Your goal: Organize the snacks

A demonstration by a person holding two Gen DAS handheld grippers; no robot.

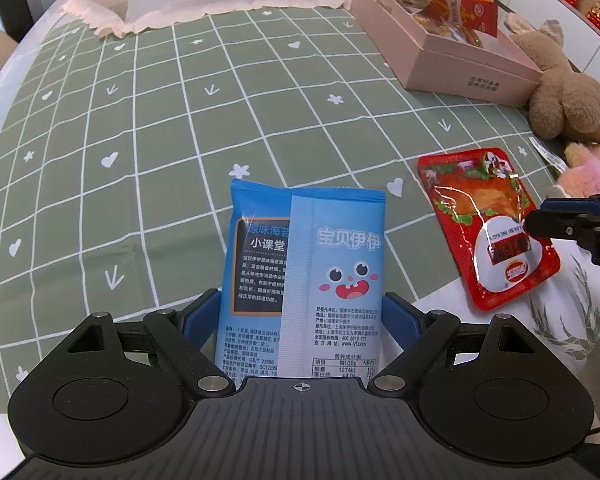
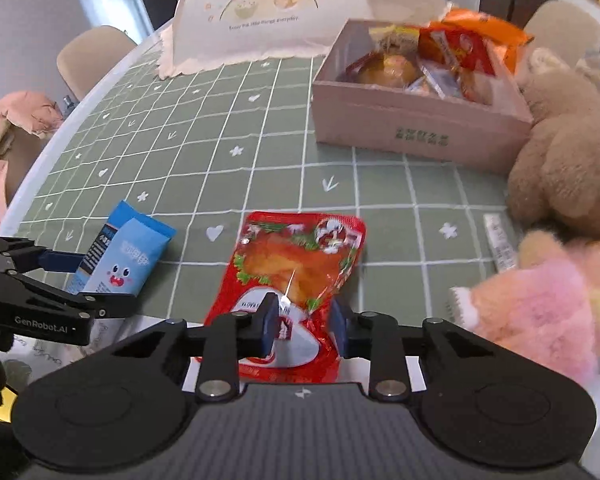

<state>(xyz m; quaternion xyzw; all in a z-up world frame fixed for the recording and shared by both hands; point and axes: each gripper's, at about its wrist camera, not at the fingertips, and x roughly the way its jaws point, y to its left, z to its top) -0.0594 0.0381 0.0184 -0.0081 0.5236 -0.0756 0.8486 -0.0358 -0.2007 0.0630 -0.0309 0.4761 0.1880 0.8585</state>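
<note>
Box [image 2: 420, 128] at the table's far side already holds several snacks. Two left near the front: left gripper [image 1: 300, 316] clamped on blue pack [image 1: 306, 264], right gripper [image 2: 304, 320] clamped on red pouch [image 2: 296, 280] (neither boxed yet).
</note>
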